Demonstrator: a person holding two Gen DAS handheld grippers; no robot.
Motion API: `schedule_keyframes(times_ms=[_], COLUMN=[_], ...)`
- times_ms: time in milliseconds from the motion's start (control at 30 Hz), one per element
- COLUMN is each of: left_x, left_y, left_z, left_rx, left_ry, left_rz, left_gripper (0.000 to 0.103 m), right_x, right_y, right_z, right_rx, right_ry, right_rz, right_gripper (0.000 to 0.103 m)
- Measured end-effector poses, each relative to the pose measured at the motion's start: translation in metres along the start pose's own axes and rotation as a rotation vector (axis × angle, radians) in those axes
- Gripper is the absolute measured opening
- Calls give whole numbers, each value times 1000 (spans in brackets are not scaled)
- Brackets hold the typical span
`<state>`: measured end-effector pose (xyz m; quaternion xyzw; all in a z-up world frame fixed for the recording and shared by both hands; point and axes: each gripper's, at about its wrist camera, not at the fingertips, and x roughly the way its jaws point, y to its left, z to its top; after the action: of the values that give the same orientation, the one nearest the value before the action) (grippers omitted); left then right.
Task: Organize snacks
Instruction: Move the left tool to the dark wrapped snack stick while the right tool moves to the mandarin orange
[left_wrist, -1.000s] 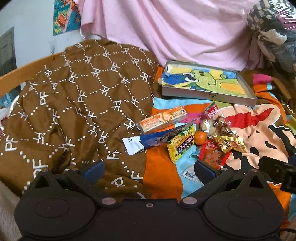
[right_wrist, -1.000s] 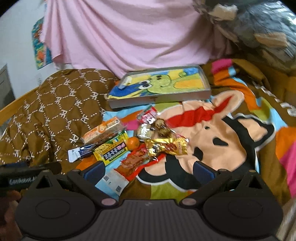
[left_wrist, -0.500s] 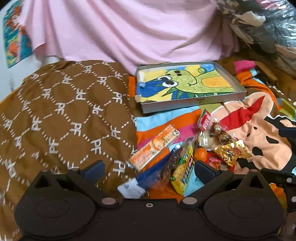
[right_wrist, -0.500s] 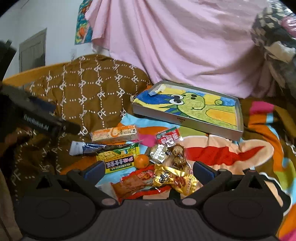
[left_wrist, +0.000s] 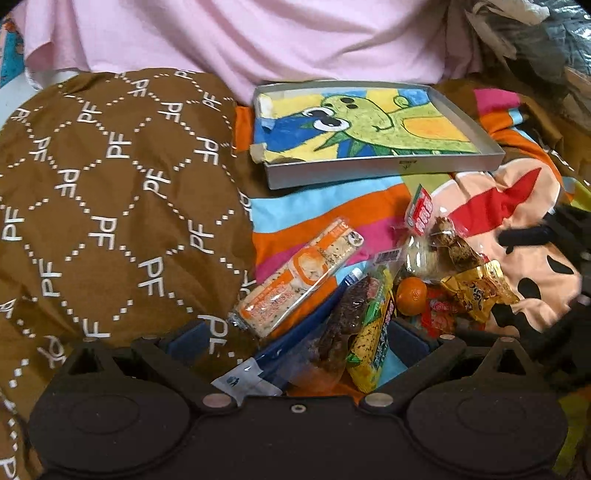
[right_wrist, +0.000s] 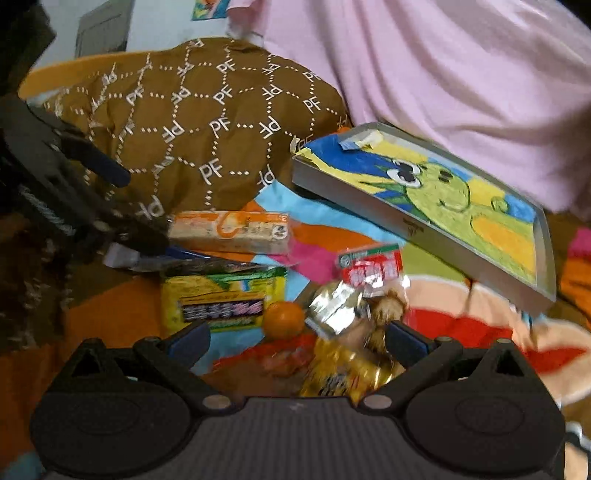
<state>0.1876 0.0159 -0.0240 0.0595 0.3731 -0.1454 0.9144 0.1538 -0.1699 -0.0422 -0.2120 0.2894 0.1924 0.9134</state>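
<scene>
Snack packets lie heaped on a colourful blanket: an orange cracker pack (left_wrist: 299, 273), a blue packet (left_wrist: 291, 350), a yellow packet (left_wrist: 373, 332), a mandarin (left_wrist: 412, 290), a gold packet (left_wrist: 476, 291) and a red-topped clear bag (left_wrist: 421, 212). My left gripper (left_wrist: 299, 341) is open, low over the blue and yellow packets. My right gripper (right_wrist: 299, 341) is open too, with the mandarin (right_wrist: 284, 319) and gold packet (right_wrist: 343, 369) between its fingers, none gripped. A grey tray (left_wrist: 384, 168) with a green dinosaur drawing sits behind the heap.
A brown patterned quilt (left_wrist: 110, 184) bulges on the left. Pink cloth (left_wrist: 258, 37) hangs behind the tray. A dark bundle (left_wrist: 535, 48) fills the far right corner. The tray's rim (right_wrist: 406, 225) tilts toward the right wrist camera.
Both grippers have moved forward and down onto the snack heap, the left from the quilt side, the right swinging left. Both stay open. The snacks have not moved.
</scene>
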Motion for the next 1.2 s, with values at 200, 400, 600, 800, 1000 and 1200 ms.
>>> schedule_keyframes(times_ms=[200,400,600,800,1000,1200], left_x=[16,25,28,39,45,52], left_y=[-5,-10,-20,-30,-37,-43], left_z=[-3,-8,-14,-15,-14,-9], left_rx=[77,171,265,325,359,357], left_ry=[19,44,35,34,5,1], left_rz=[6,52,50,16,0,-8], left_gripper=[98,87,75,47,36,36], right_x=[27,31,36,45,50,55], right_y=[-5,1,8,17,24,29], right_z=[-8,-12,-12,-12,-13,-13], right_rx=[-15,-52,-87,-143,-171,-187], right_ry=[1,-22,-26,-2,6,13], right_rz=[-61,-65,-76,-91,-94,-100], right_gripper=[95,88,78,66,59,57])
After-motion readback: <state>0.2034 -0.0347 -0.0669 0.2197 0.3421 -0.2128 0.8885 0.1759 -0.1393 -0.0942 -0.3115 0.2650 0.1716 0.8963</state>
